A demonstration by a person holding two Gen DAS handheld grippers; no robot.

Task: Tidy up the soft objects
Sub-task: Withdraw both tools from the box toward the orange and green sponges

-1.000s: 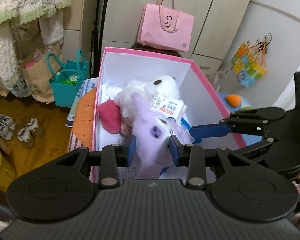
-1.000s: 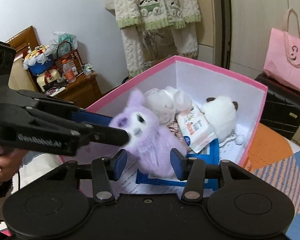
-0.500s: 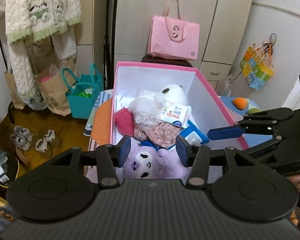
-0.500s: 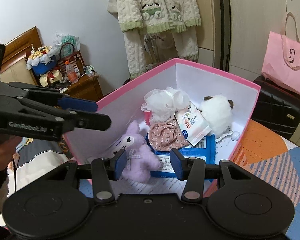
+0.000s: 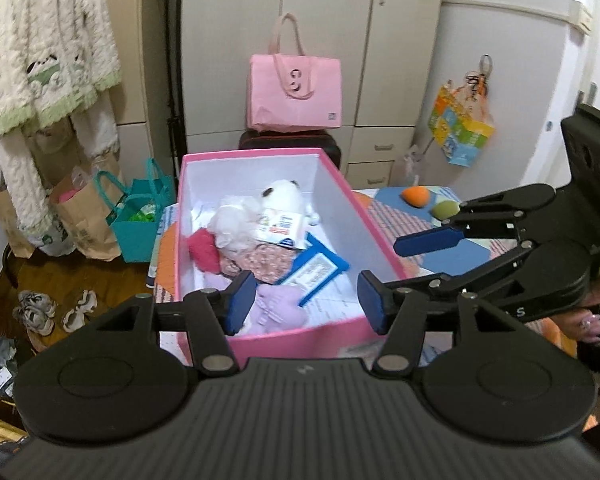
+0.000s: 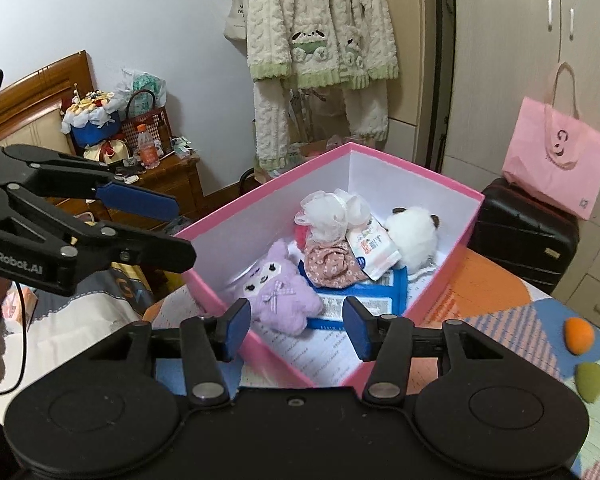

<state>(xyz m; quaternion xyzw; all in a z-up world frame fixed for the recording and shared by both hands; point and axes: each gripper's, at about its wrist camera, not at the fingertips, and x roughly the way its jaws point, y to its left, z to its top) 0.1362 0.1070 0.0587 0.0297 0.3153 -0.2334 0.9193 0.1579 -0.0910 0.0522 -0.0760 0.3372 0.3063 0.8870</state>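
Observation:
A pink box (image 5: 300, 330) (image 6: 416, 172) with white inner walls stands on the patterned table. A purple plush toy (image 6: 278, 292) (image 5: 278, 306) lies at its near end. Behind it lie a floral pouch (image 6: 332, 266), a blue packet (image 6: 364, 304), a white tissue pack (image 6: 374, 256), a white panda plush (image 6: 412, 236), a white mesh puff (image 6: 330, 212) and a red plush (image 5: 204, 250). My left gripper (image 5: 305, 302) is open and empty, above the box's near rim. My right gripper (image 6: 296, 328) is open and empty, at the box's near corner.
An orange soft piece (image 6: 579, 335) and a green one (image 6: 592, 377) lie on the table right of the box. A black suitcase (image 6: 528, 236) with a pink bag (image 6: 556, 156) stands behind. Paper and teal bags (image 5: 138, 216) sit on the floor left.
My left gripper let go of the purple plush, which dropped into the near end of the box. Both grippers have drawn back and up from the box, jaws wider.

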